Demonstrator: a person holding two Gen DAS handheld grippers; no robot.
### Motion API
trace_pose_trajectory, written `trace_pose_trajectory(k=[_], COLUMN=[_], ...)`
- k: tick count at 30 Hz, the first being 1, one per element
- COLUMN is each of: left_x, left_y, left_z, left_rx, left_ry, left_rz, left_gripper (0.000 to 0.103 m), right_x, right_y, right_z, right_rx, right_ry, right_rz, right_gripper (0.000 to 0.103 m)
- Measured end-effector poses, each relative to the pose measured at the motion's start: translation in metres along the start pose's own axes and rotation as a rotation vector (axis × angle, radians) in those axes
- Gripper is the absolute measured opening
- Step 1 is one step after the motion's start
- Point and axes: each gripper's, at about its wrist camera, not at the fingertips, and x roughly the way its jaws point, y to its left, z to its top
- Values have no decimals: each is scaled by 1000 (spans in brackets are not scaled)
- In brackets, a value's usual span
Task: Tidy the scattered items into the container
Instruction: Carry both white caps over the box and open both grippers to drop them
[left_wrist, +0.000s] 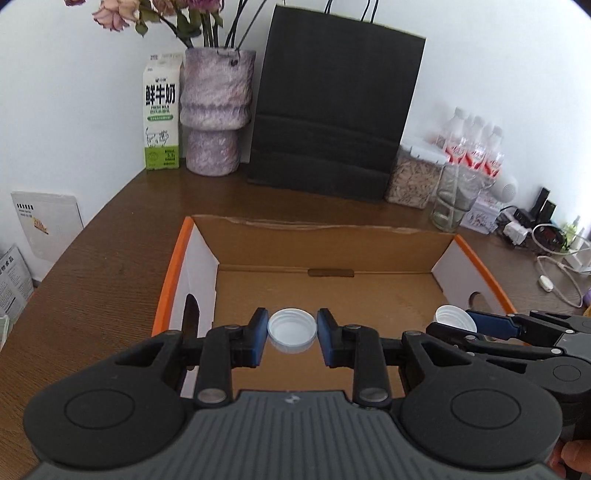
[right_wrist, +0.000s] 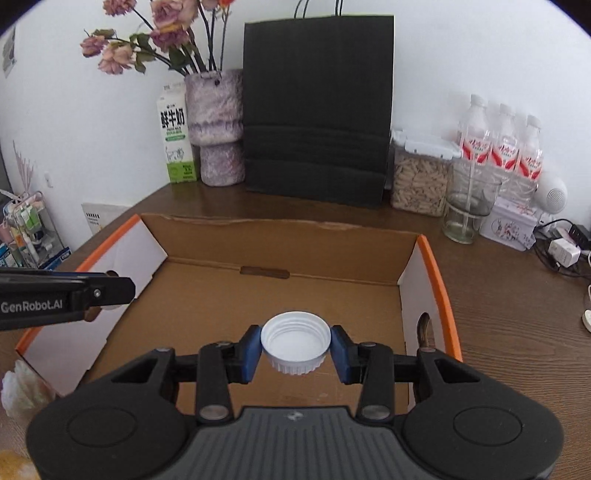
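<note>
An open cardboard box (left_wrist: 168, 284) with orange rims lies on the brown table, its floor bare. My left gripper (left_wrist: 292, 322) hangs over the near part of the box, shut on a small white bottle cap (left_wrist: 291, 332) whose open side faces up. To its right my right gripper (left_wrist: 458, 322) holds a second white cap (left_wrist: 450, 316). In the right wrist view my right gripper (right_wrist: 295, 334) is shut on that wider ribbed white cap (right_wrist: 295, 345) above the box (right_wrist: 439, 284). The left gripper (right_wrist: 110, 291) reaches in from the left, its cap hidden.
Along the back wall stand a milk carton (left_wrist: 161, 118), a purple vase (left_wrist: 216, 110) of dried roses, a black paper bag (left_wrist: 332, 107), a grain jar (right_wrist: 419, 181), a glass (right_wrist: 465, 206) and water bottles (right_wrist: 502, 140). Cables and plugs (left_wrist: 546, 240) lie at right. A pale crumpled object (right_wrist: 18, 387) sits left of the box.
</note>
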Motion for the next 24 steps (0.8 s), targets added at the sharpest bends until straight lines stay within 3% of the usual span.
trace_pose_trajectory(k=[4,12,13,14,15,16,17,19,24], left_x=[26,49,50,49,48,46,43,38,26], left_y=[0,-4,-5,-5,-5,-5,-6,-5,-3], left_z=[4,-5,-6,-7,-7,-7,-7,-6,-6], left_rx=[-17,3,10,16,19,20,30,37,17], left_ry=[71,167,170,171,168,157,139,121,65], left_rz=[11,27,32,36,47,76,81,65,45], left_gripper=[29,30,35,42,64,75,77,103,103], right_x=[23,40,40,40,38,36,35,33,22], right_y=[-4,-7,-7,-7,-8,-9,-10,-12,-6], right_z=[1,-8,-9,-9,-10,-10,-9,-10,-10], right_rx=[8,36,37,43,50,50,49,56,37], right_ry=[69,123,127,127,121,114,114,118,93], right_rz=[-8,-3,3,4,2,-4,-3,22,39], right_gripper=[39,40,48,67,75,78,79,83,98])
